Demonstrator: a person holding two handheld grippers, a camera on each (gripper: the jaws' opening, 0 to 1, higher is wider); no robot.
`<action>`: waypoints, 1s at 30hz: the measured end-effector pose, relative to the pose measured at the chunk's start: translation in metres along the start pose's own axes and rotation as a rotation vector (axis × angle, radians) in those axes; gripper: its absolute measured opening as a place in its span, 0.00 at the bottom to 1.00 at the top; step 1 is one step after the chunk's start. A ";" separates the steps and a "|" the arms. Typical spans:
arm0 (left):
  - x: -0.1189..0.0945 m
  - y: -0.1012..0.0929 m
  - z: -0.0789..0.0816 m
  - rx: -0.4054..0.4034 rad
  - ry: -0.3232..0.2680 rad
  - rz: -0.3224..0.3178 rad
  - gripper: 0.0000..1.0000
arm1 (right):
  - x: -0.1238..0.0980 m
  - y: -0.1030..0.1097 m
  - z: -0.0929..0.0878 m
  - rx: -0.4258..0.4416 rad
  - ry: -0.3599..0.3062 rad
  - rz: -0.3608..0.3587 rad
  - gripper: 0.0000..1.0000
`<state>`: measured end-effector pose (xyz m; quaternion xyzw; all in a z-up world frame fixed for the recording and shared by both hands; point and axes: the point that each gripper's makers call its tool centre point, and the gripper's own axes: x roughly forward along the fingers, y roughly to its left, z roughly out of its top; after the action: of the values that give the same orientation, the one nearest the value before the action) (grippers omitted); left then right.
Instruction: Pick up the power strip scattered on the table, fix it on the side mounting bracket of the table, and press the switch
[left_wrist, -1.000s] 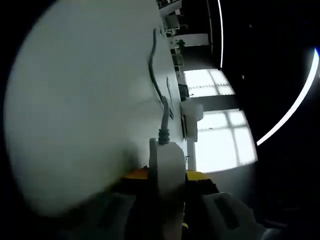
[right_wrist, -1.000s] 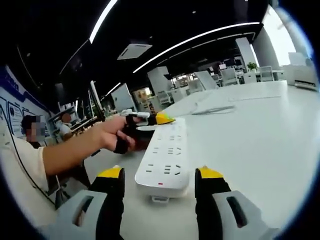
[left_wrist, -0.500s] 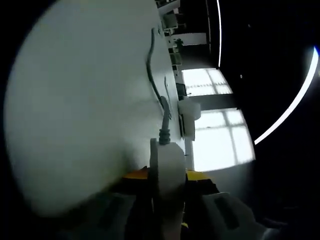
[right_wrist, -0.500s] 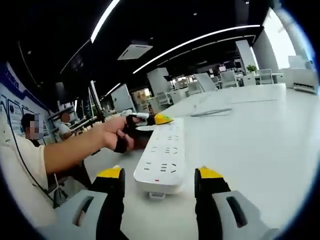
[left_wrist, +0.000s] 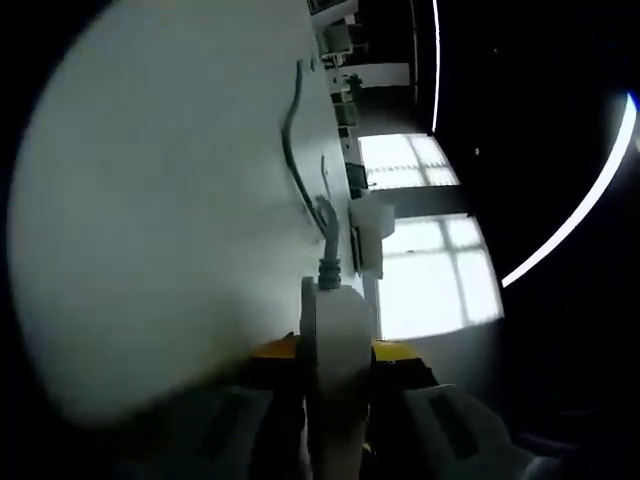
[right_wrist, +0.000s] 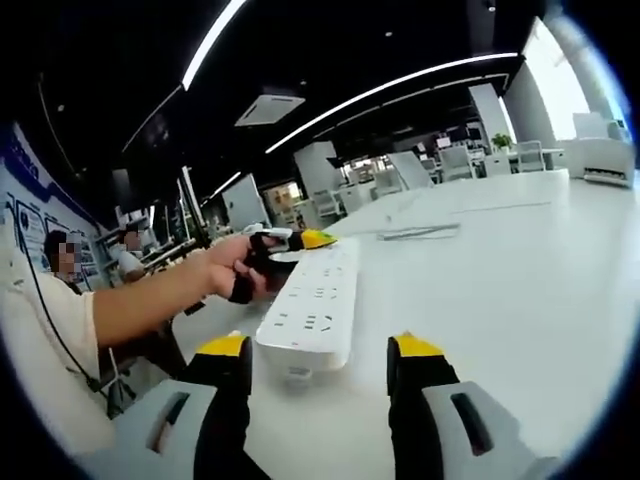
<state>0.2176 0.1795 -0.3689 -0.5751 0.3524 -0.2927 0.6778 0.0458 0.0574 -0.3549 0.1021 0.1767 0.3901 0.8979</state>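
Observation:
The white power strip (right_wrist: 310, 305) hangs just above the white table (right_wrist: 520, 290), socket face up. At its far end, a person's hand holds my left gripper (right_wrist: 300, 240), yellow-tipped and shut on the strip. My right gripper (right_wrist: 320, 347) is open, and the strip's near end lies just beyond its yellow fingertips (right_wrist: 225, 346). In the left gripper view, the left gripper (left_wrist: 335, 352) clamps the strip's end (left_wrist: 335, 330) edge-on. The grey cable (left_wrist: 327, 235) runs from that end across the table (left_wrist: 150, 200).
A white boxy fitting (left_wrist: 368, 228) sits at the table's edge near the bright windows (left_wrist: 425, 270). A flat grey strand (right_wrist: 418, 232) lies farther back on the table. People (right_wrist: 60, 300) are at the left, and desks and chairs (right_wrist: 470, 160) stand behind.
In the right gripper view, the strip has swung left and its near end has come up off the table. The left gripper keeps its hold, and its view has shifted slightly.

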 end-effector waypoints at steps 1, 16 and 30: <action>-0.002 0.000 0.004 0.005 -0.002 0.000 0.26 | 0.000 0.000 0.000 -0.001 -0.002 -0.001 0.50; -0.035 -0.009 0.008 0.008 0.101 -0.059 0.26 | -0.001 0.005 -0.004 0.013 0.001 0.010 0.48; -0.078 -0.017 0.007 0.006 0.109 -0.067 0.26 | 0.001 0.011 -0.013 0.022 0.023 0.014 0.48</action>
<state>0.1781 0.2431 -0.3405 -0.5678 0.3684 -0.3472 0.6491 0.0343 0.0659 -0.3635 0.1091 0.1904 0.3957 0.8918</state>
